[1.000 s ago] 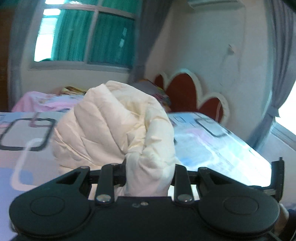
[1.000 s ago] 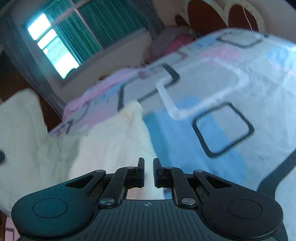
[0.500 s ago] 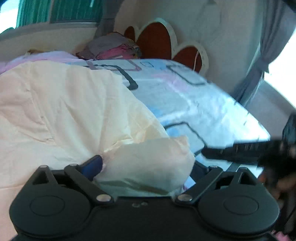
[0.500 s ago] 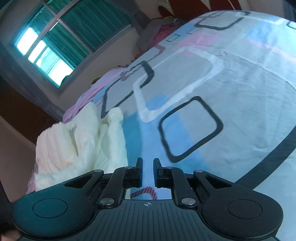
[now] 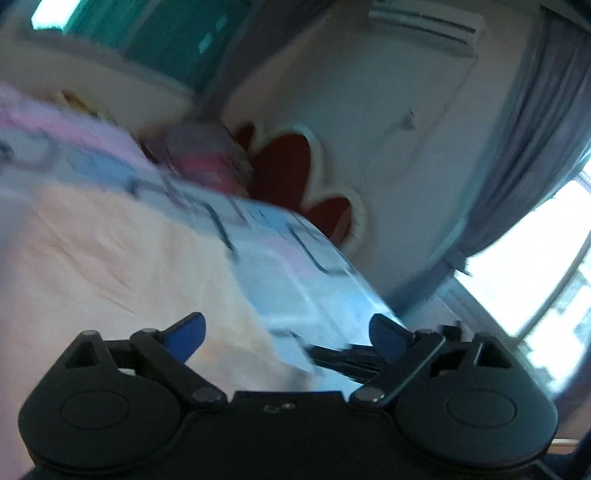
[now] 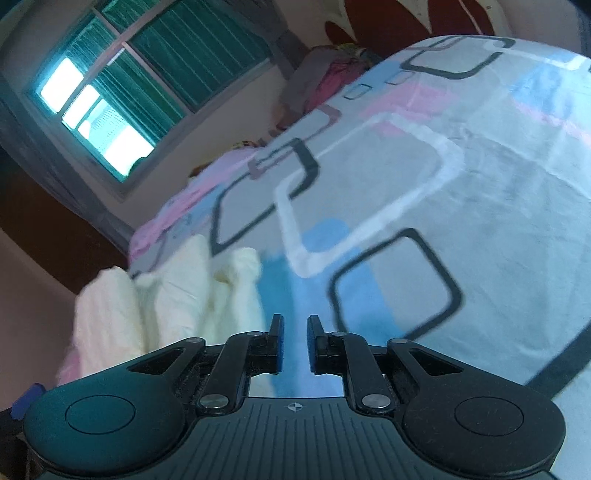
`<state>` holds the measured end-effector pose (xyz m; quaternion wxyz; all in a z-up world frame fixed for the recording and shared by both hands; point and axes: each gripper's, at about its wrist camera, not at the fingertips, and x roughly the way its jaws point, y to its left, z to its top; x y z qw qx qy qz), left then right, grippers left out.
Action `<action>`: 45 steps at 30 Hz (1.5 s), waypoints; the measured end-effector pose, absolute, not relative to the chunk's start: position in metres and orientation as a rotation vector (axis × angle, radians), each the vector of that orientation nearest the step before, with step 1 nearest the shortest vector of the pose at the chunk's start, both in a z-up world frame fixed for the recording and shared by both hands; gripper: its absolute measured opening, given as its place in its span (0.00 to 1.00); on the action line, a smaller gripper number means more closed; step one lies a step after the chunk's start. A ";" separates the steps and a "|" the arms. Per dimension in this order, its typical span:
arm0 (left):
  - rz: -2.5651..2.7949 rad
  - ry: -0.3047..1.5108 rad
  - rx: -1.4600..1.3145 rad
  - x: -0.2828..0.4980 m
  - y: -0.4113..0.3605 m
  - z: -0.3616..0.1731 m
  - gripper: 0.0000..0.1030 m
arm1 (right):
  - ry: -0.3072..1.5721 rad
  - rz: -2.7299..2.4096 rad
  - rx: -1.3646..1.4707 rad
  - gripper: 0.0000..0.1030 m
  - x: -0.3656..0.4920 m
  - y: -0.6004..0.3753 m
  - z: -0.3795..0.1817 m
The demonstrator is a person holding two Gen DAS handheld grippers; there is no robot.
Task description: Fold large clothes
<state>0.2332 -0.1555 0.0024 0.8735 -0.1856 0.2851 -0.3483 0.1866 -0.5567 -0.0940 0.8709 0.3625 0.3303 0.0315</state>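
Cream garment (image 5: 110,258) lies loose, wrinkled, bunched on patterned bedsheet (image 6: 480,184), near its edge.

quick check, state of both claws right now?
Left claw: open wide, jaws just opened, nothing between them; the cream fabric garment lies below.
Right claw: open, jaws just opening, nothing between them.

Domestic bedroom. A bed (image 6: 480,177) with a sheet printed in squares fills the view, backed by a red scalloped headboard (image 5: 291,173); green-curtained window (image 6: 122,85), grey drapes (image 5: 535,140) and a wall-mounted air conditioner (image 5: 424,26) (left wrist view is blurred) complete the setting.
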 end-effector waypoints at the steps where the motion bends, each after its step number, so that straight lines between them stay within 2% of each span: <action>1: -0.680 0.590 -0.359 0.236 -0.146 0.003 0.78 | 0.661 0.068 0.745 0.66 0.187 -0.553 -0.088; 2: -0.629 0.600 -0.340 0.242 -0.136 0.001 0.72 | 0.635 0.078 0.726 0.71 0.189 -0.548 -0.081; 3: -0.572 0.616 -0.337 0.249 -0.125 -0.003 0.65 | 0.622 0.111 0.708 0.71 0.194 -0.542 -0.073; 6: -0.456 0.627 -0.388 0.274 -0.093 -0.014 0.59 | 0.593 0.233 0.693 0.71 0.210 -0.523 -0.052; 11: -0.464 0.580 -0.388 0.317 -0.082 -0.016 0.54 | 0.608 0.386 0.546 0.71 0.258 -0.475 -0.021; 17: -0.556 0.640 -0.336 0.365 -0.092 -0.035 0.49 | 0.781 0.469 0.477 0.71 0.317 -0.432 -0.035; 18: -0.577 0.648 -0.332 0.369 -0.095 -0.038 0.49 | 0.775 0.466 0.456 0.46 0.316 -0.430 -0.039; 19: -0.599 0.654 -0.325 0.367 -0.098 -0.040 0.49 | 0.779 0.447 0.426 0.30 0.314 -0.428 -0.042; 20: -0.615 0.659 -0.310 0.369 -0.103 -0.043 0.49 | 0.786 0.415 0.412 0.24 0.313 -0.427 -0.045; 29: -0.675 0.742 -0.208 0.384 -0.153 -0.084 0.49 | 0.849 0.232 0.390 0.24 0.305 -0.436 -0.098; 36: -0.645 0.811 -0.120 0.396 -0.174 -0.107 0.51 | 0.843 0.201 0.460 0.24 0.304 -0.447 -0.128; 41: -0.668 0.807 -0.119 0.393 -0.167 -0.102 0.52 | 0.849 0.190 0.475 0.24 0.299 -0.453 -0.120; 42: -0.670 0.804 -0.128 0.390 -0.163 -0.097 0.55 | 0.841 0.171 0.465 0.24 0.294 -0.455 -0.112; 44: -0.665 0.782 -0.144 0.380 -0.153 -0.083 0.70 | 0.798 0.136 0.437 0.24 0.283 -0.458 -0.093; 45: -0.655 0.757 -0.146 0.372 -0.147 -0.076 0.80 | 0.778 0.126 0.418 0.24 0.277 -0.459 -0.083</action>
